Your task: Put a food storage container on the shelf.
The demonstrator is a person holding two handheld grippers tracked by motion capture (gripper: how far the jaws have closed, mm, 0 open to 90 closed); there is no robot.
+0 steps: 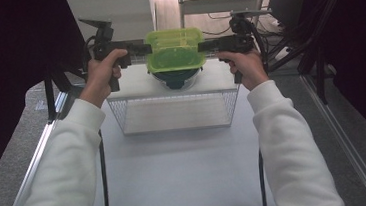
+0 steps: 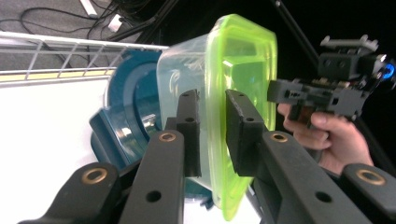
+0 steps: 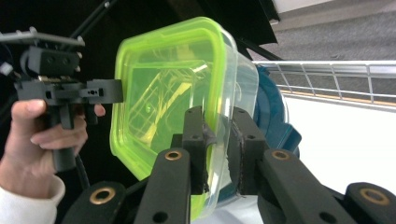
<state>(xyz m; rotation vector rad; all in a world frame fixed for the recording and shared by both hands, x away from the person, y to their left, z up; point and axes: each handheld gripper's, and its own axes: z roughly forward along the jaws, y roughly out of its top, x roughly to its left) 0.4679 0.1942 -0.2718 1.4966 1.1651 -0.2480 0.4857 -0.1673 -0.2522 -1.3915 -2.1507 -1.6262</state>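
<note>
The green-lidded container (image 1: 175,51) hangs between the left claw (image 1: 147,48) and right claw (image 1: 202,46), each pinching its rim.

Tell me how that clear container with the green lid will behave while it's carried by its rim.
The container looks light: nothing shows through its clear walls. Its thin plastic rim may flex, since the left gripper and right gripper pinch only opposite edges. The smooth plastic could slip, so it might tilt if either grip loosens.

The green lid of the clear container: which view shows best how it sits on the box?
The right gripper view: the green lid shows face and rim, seated on the clear box. The left gripper view gives mostly its edge; the high view shows it small, from above.
</note>
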